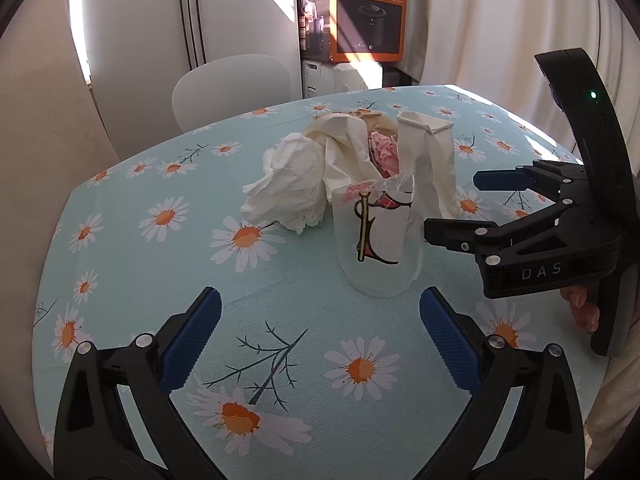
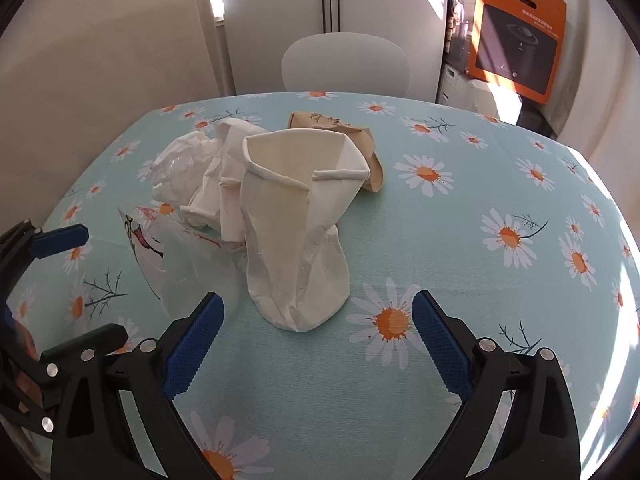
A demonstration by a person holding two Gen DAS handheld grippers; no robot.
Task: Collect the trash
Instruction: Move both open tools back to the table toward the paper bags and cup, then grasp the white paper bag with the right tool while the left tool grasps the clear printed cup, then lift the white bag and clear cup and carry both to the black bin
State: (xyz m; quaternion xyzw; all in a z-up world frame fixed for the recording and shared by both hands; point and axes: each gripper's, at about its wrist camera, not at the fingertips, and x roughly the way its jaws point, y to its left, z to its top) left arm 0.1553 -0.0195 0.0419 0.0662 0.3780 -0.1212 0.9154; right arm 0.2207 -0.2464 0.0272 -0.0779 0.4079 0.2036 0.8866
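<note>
A clear plastic cup [image 1: 378, 240] with a printed figure stands upright on the daisy tablecloth [image 1: 140, 272], just beyond my open, empty left gripper [image 1: 320, 320]. Behind it lie a crumpled white tissue [image 1: 288, 184], crushed white paper cups [image 1: 428, 152] and a pink wad [image 1: 386, 154]. In the right wrist view a crushed white paper cup [image 2: 296, 232] stands straight ahead of my open, empty right gripper [image 2: 318, 320]; the clear cup [image 2: 172, 256] is to its left, a brown paper cup [image 2: 340, 128] lies behind. The right gripper [image 1: 452, 208] also shows at the right of the left wrist view.
A white chair [image 2: 346, 64] stands at the table's far side. An orange Philips box [image 1: 368, 12] sits on stacked boxes by the curtain. The table edge [image 2: 600, 184] curves round at the right.
</note>
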